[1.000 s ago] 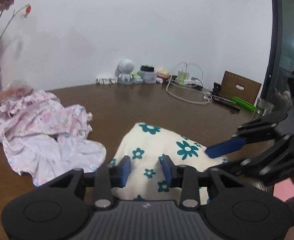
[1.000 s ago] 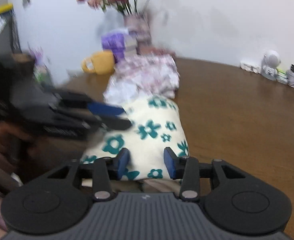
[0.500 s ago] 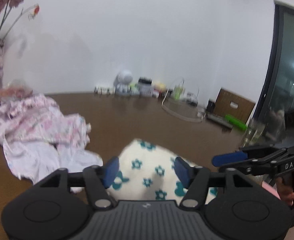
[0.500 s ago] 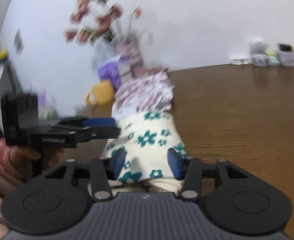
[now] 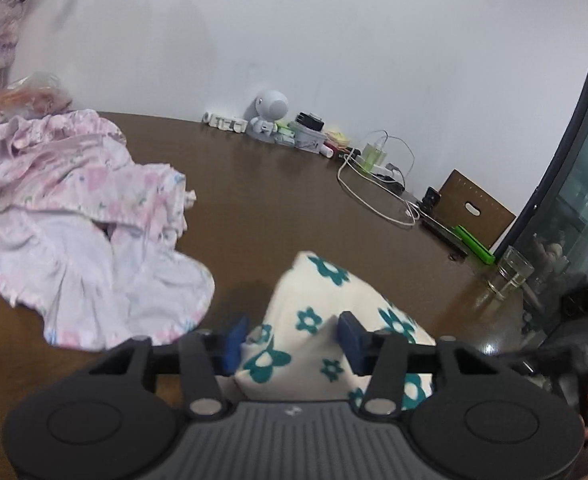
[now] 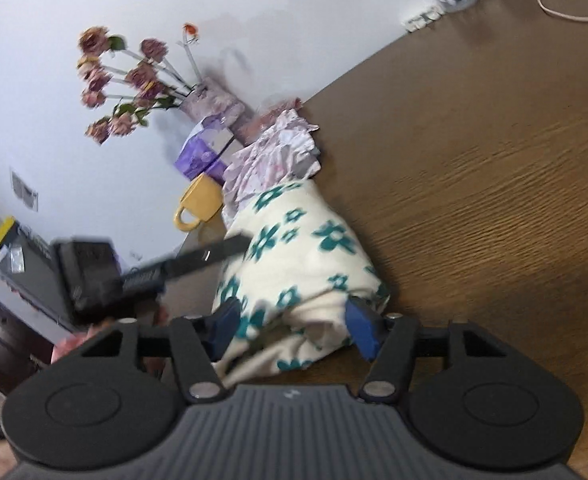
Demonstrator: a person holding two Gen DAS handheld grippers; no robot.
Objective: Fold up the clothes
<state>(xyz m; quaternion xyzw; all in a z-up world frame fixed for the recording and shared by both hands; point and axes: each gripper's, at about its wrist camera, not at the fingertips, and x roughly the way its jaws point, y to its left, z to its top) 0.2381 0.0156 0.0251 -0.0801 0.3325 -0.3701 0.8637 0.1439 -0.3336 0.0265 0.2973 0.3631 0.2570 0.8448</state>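
A cream garment with teal flowers (image 5: 326, 332) lies bunched on the brown table near the front edge; it also shows in the right wrist view (image 6: 306, 264). My left gripper (image 5: 294, 338) is open with its blue pads on either side of the garment's near end. My right gripper (image 6: 294, 328) is open, its pads astride the garment's other end. The left gripper shows from the side in the right wrist view (image 6: 198, 260). A crumpled pink floral garment (image 5: 74, 208) lies to the left, also in the right wrist view (image 6: 274, 156).
Along the back wall stand a white toy robot (image 5: 268, 114), small boxes, a charger with a white cable (image 5: 374, 196), a cardboard box (image 5: 474, 208) and a glass (image 5: 512, 276). A flower vase (image 6: 210, 100), purple box and yellow mug (image 6: 198, 206) stand at the far left.
Both grippers have opened wider and dropped closer to the flowered garment. The right gripper has rolled, tilting its view. The left gripper now reaches over the garment's far end.
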